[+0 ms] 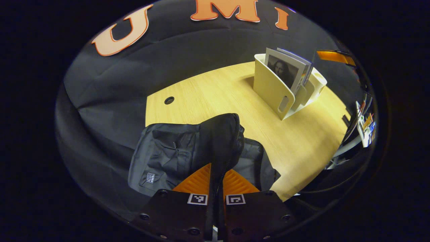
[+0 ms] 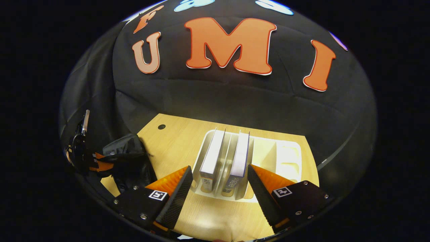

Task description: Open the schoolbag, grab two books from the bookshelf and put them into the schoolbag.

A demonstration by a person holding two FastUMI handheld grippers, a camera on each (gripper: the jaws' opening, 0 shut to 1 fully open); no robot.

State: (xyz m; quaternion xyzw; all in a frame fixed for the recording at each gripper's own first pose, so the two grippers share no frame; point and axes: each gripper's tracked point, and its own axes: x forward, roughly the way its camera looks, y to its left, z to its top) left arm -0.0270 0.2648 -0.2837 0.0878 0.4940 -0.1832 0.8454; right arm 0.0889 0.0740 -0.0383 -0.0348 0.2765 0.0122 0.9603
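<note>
The left gripper (image 1: 216,188) pinched the schoolbag's (image 1: 188,151) flap; the right gripper (image 2: 218,188), spread, faced two books (image 2: 212,156) in the bookshelf (image 2: 289,158) on the table (image 1: 208,94).

A staged recording booth is shown, not a lived-in room. A black cloth wall (image 2: 215,97) is hung behind a light wooden desk (image 1: 208,97) fitted with a cable hole (image 1: 169,100). A cream desktop bookshelf (image 2: 268,151) holding books (image 2: 212,156) is set on it, office-style.
</note>
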